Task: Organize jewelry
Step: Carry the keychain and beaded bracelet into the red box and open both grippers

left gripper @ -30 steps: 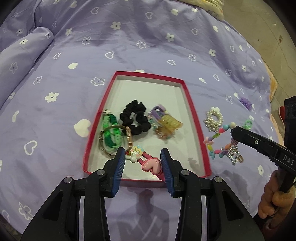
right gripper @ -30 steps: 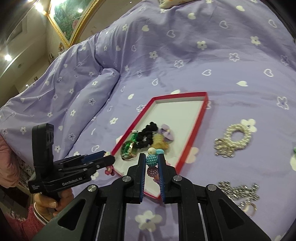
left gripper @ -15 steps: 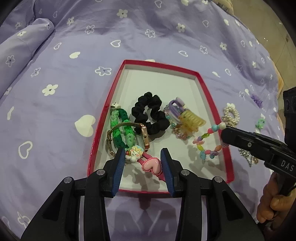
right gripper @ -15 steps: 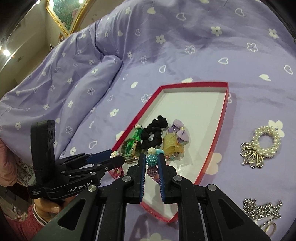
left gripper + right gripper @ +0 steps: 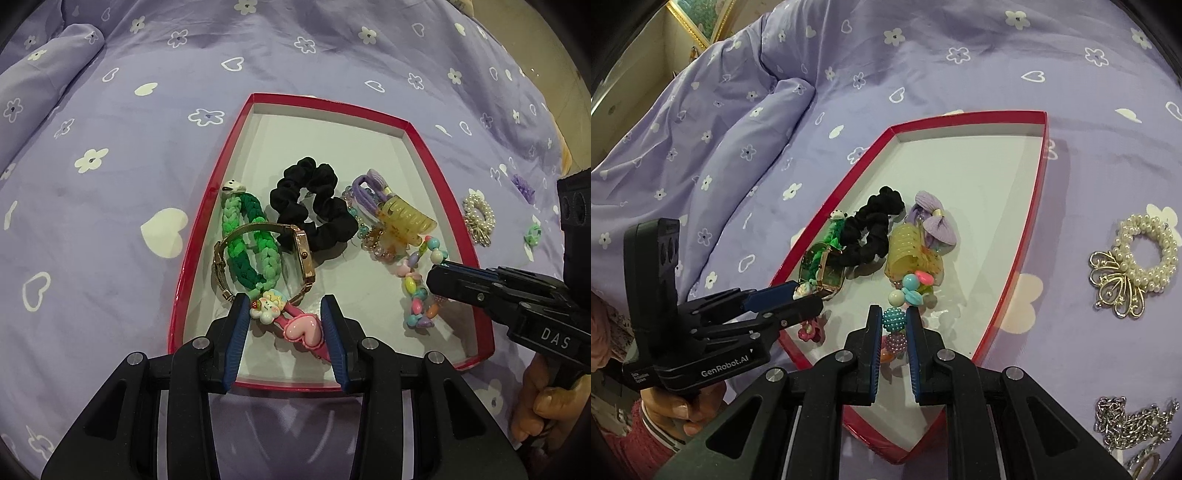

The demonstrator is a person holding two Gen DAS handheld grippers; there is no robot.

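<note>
The left gripper (image 5: pixel 284 317) is clasping a pink heart hair clip (image 5: pixel 301 328) over the red tray (image 5: pixel 424 147). The right gripper (image 5: pixel 894 325) is pinching a colourful beaded bracelet (image 5: pixel 894 319) above the same tray.

Matt lilac cotton-like bedcover (image 5: pixel 122 122) printed with white hearts and flowers, softly creased. Shallow red-rimmed cardboard tray (image 5: pixel 236 136) with smooth, faintly shiny white floor. Matt black gathered-cloth scrunchie (image 5: pixel 310 203). Braided green yarn band (image 5: pixel 255 254), rough and dull. Polished rose-gold metal watch (image 5: pixel 304 258) with fine mesh strap. Translucent amber plastic claw clip (image 5: pixel 404 219), glossy. Shiny pink plastic heart hair clip (image 5: pixel 301 328). Glossy pastel plastic bead bracelet (image 5: pixel 415 288). Lustrous white pearl-bead scrunchie (image 5: pixel 1148 251) with bright gold metal filigree. Silver metal chain (image 5: pixel 1134 424).
</note>
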